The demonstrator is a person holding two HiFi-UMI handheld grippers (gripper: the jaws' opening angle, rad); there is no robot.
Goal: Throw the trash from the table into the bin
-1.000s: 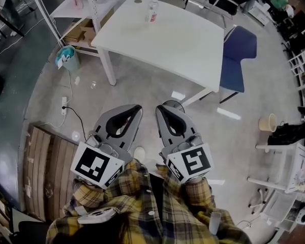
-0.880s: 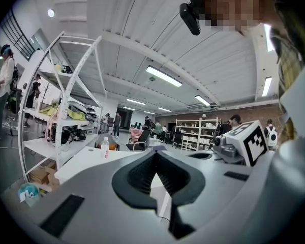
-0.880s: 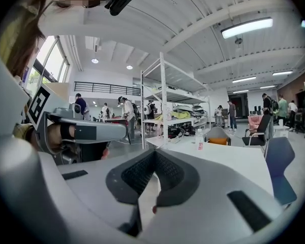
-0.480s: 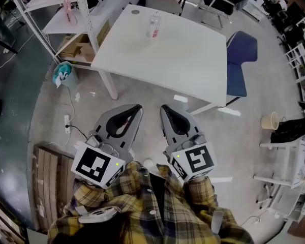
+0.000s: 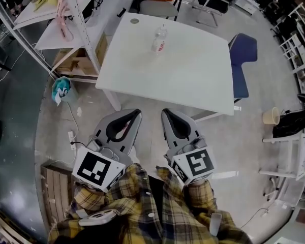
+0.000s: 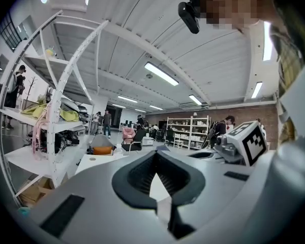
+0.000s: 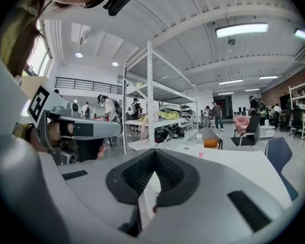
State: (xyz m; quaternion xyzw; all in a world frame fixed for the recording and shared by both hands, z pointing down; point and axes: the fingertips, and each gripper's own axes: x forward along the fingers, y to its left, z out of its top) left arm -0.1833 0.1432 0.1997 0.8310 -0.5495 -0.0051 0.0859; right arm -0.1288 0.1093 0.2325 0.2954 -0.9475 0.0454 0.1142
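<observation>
A clear plastic bottle (image 5: 159, 38) with a red label stands upright on the far part of the white table (image 5: 183, 70); a small round disc (image 5: 134, 20) lies near the table's far corner. A teal bin (image 5: 61, 88) with paper in it sits on the floor left of the table, beside the shelf rack. My left gripper (image 5: 136, 113) and right gripper (image 5: 166, 112) are side by side in front of the table's near edge, both shut and empty. The right gripper view shows shut jaws (image 7: 153, 152) with the bottle (image 7: 199, 146) beyond; the left gripper (image 6: 156, 154) is likewise shut.
A blue chair (image 5: 244, 55) stands at the table's right side. A white shelf rack (image 5: 76, 19) with cardboard boxes is at the left. A wooden pallet (image 5: 53, 182) and power strip (image 5: 72, 136) lie left of me. A beige bucket (image 5: 270, 117) stands right.
The person has walked toward the table, which now sits closer and more centred. Both grippers travelled forward with them and stayed shut and empty. The bin has slid down the left side.
</observation>
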